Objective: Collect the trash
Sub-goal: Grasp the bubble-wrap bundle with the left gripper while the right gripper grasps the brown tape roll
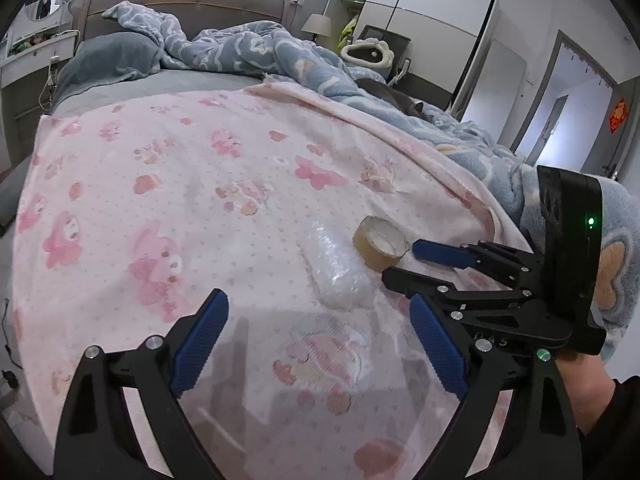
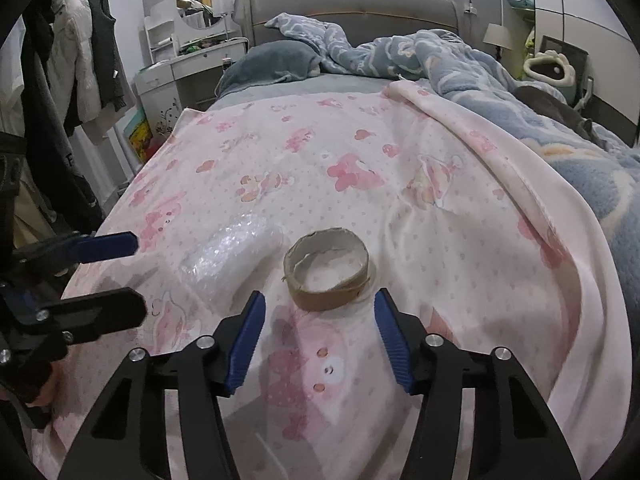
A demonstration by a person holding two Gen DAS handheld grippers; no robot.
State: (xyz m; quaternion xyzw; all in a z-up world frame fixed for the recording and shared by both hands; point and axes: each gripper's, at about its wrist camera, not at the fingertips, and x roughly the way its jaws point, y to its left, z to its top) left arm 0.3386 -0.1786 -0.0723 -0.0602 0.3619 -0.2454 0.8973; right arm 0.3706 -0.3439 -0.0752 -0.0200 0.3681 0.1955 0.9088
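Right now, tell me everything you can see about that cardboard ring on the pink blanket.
The cardboard ring looks like a spent tape core: brown outside, pale inside, its edges frayed. It lies flat, opening upward, on the pink blanket, right of the bubble wrap and apart from it. The right gripper has open jaws just short of it, not touching.

Your tongs: left tongs [image 1: 320,344] and right tongs [image 2: 320,340] are black with blue ribbed pads. Tape roll core [image 2: 327,270] is brown cardboard, bubble wrap [image 2: 228,258] clear-white. Blanket [image 2: 360,152] is pale pink, dotted, pink bear print. Duvet [image 2: 460,64] is blue-grey with white clouds.
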